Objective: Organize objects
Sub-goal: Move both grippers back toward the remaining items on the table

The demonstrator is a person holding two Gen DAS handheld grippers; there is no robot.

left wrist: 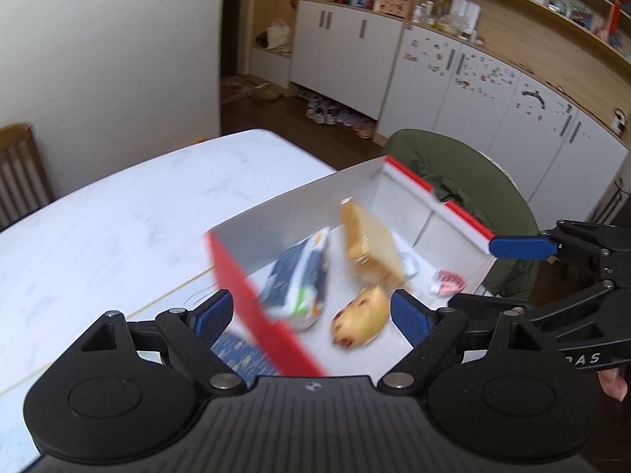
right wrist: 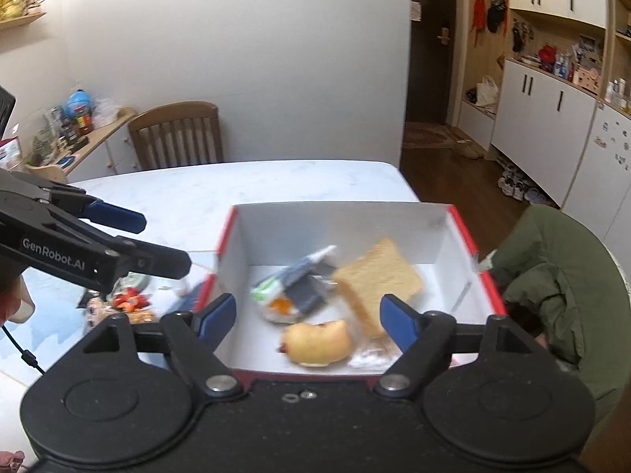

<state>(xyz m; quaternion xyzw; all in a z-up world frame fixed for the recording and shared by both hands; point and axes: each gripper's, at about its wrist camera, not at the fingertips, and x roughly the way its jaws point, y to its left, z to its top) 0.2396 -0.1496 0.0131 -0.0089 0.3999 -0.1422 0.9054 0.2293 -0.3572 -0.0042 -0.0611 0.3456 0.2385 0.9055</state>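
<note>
While both jaws stand wide and hold nothing, I judge the sorting partly done: the box (right wrist: pixel 434 232) on the white surface (right wrist: pixel 276 181) holds a bread slice (right wrist: pixel 378 280), a bun (right wrist: pixel 315 341) and a packet (right wrist: pixel 292 287). Snacks (right wrist: pixel 126 301) wait beside it under the left hand-held gripper (left wrist: pixel 311 311); the right hand-held gripper (right wrist: pixel 307 315) hovers over the box. Beyond stand chairs and cabinets.

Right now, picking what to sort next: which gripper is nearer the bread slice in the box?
Right. The right gripper hangs open above the box, just short of the bread slice; the left gripper straddles the box's left wall, farther off.
</note>
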